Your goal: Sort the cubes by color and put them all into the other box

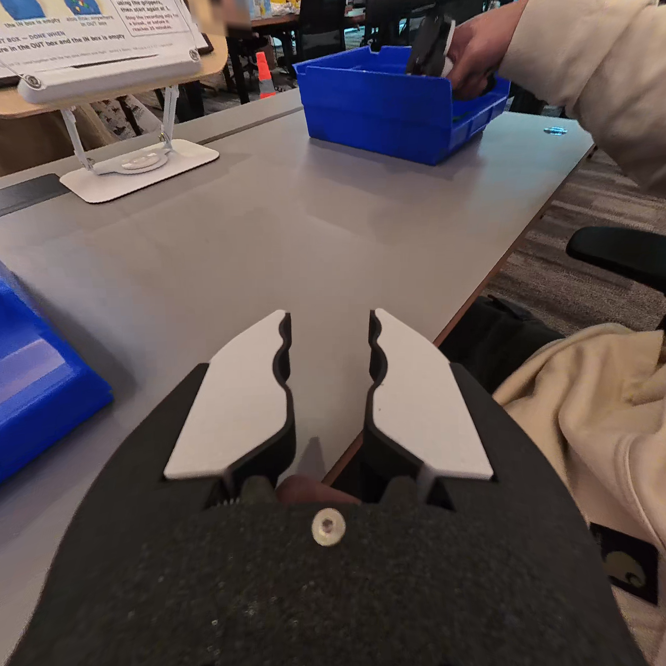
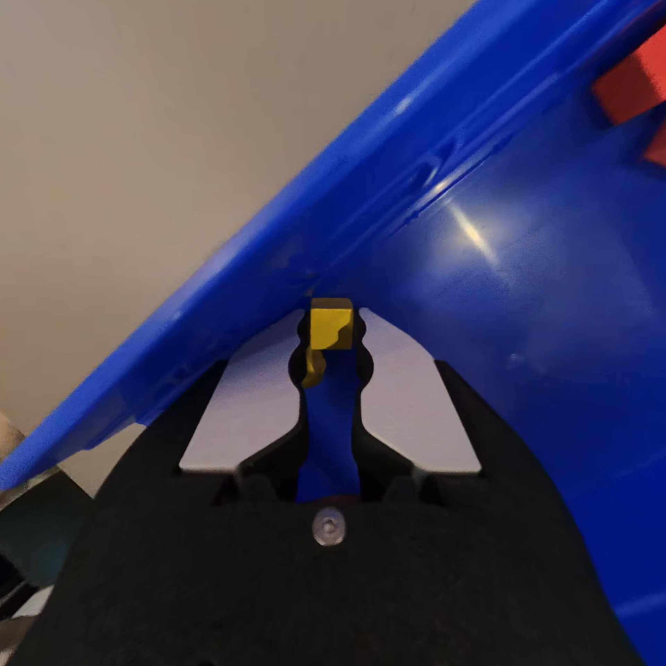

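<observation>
Grey tabletop point(image 1: 324, 223) fills the left wrist view, with dark chairs and an orange cone point(image 1: 265, 77) behind it. Only this view shows the wider scene: a white stand point(image 1: 140, 169) holding an instruction card point(image 1: 97, 39) with printed text, a blue box point(image 1: 389, 108) far across the tabletop, and the edge of a second blue box point(image 1: 39, 378) at the near left. The left claw point(image 1: 328, 320) hangs over the tabletop with its fingers parted and nothing between them. The right claw point(image 1: 430, 47), held by a hand point(image 1: 472, 54), dips into the far box. Only the right wrist view looks inside that box point(image 2: 504, 288): the right claw point(image 2: 331, 317) pinches a yellow cube point(image 2: 329, 324) at its fingertips beside the box wall, and red cubes point(image 2: 634, 90) lie farther in.
</observation>
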Action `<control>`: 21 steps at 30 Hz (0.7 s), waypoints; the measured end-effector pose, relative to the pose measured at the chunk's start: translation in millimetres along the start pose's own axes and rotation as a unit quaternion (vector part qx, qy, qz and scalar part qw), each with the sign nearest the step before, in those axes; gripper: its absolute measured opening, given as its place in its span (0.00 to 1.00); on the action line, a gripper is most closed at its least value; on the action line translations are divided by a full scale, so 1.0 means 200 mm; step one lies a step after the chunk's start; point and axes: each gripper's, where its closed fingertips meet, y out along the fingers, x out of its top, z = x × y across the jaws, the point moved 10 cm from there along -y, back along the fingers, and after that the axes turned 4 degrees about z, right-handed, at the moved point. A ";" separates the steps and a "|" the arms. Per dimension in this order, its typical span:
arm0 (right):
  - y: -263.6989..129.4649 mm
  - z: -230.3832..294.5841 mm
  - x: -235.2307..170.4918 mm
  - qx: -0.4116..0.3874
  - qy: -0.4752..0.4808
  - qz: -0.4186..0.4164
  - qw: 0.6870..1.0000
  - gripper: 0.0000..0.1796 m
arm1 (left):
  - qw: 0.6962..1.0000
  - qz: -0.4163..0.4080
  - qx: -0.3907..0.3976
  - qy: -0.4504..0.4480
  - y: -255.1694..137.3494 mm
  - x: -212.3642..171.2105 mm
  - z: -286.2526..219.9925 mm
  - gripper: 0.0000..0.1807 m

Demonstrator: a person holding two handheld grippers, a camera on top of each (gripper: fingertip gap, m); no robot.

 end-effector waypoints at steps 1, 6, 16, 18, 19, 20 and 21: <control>0.01 0.01 0.00 -0.003 -0.003 0.012 1.000 0.13 | 1.000 0.003 0.000 0.000 0.00 0.00 0.00 0.23; 0.00 0.04 -0.04 -0.033 0.012 -0.015 0.999 0.21 | 1.000 0.013 0.015 -0.024 0.01 0.00 0.03 0.23; -0.31 0.70 -0.34 -0.033 0.148 -0.561 0.814 0.27 | 0.991 0.071 0.114 -0.017 -0.09 0.01 0.15 0.23; -0.22 0.93 -0.31 -0.010 0.102 -0.570 0.815 0.28 | 0.986 0.088 0.144 -0.018 -0.14 0.05 0.22 0.22; -0.17 1.02 -0.29 0.005 0.081 -0.561 0.824 0.28 | 0.982 0.097 0.161 -0.017 -0.17 0.08 0.27 0.22; -0.13 1.10 -0.26 0.025 0.065 -0.555 0.829 0.28 | 0.979 0.107 0.174 -0.013 -0.19 0.11 0.32 0.21; -0.09 1.16 -0.24 0.054 0.053 -0.549 0.833 0.28 | 0.976 0.121 0.180 -0.006 -0.20 0.15 0.38 0.22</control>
